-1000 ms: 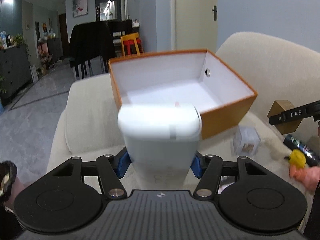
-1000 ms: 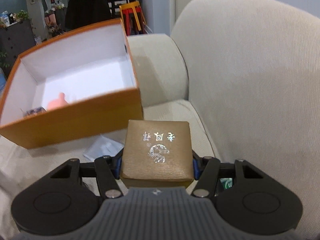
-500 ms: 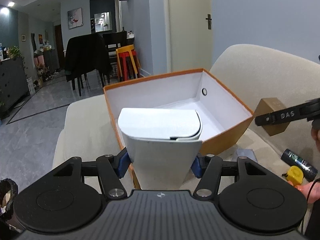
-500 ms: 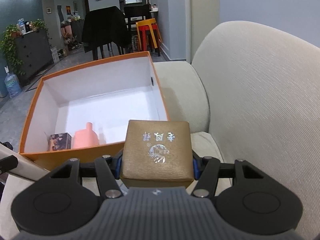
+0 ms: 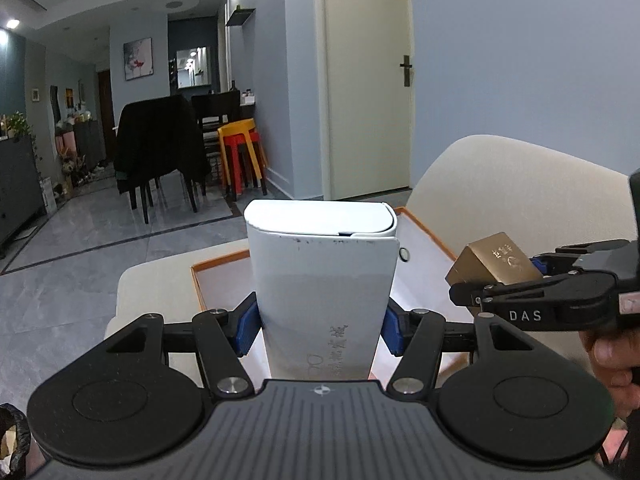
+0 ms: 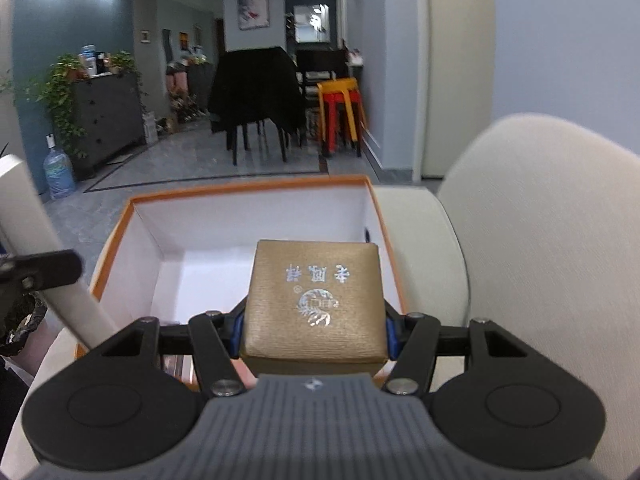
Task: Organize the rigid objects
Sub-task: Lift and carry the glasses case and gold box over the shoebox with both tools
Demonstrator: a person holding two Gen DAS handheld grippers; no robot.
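My left gripper [image 5: 321, 326] is shut on a tall white box [image 5: 324, 280] with a rounded lid, held up over the near edge of an orange box [image 5: 218, 259] with a white inside. My right gripper [image 6: 313, 330] is shut on a square gold box [image 6: 314, 300] with silver lettering, held above the near right part of the same orange box [image 6: 248, 190]. In the left wrist view the gold box [image 5: 494, 258] and the right gripper [image 5: 532, 276] show at the right. The white box [image 6: 48, 264] crosses the left side of the right wrist view.
The orange box sits on a cream sofa [image 6: 540, 240]; its backrest rises on the right. A hand [image 5: 612, 360] holds the right tool. Beyond lie a grey tiled floor, a dark chair [image 6: 256, 92], red and yellow stools [image 6: 340, 112] and a door [image 5: 368, 80].
Both grippers rose with their boxes and moved over the orange box. The views tilted up, so more of the room shows and the items inside the box are now hidden.
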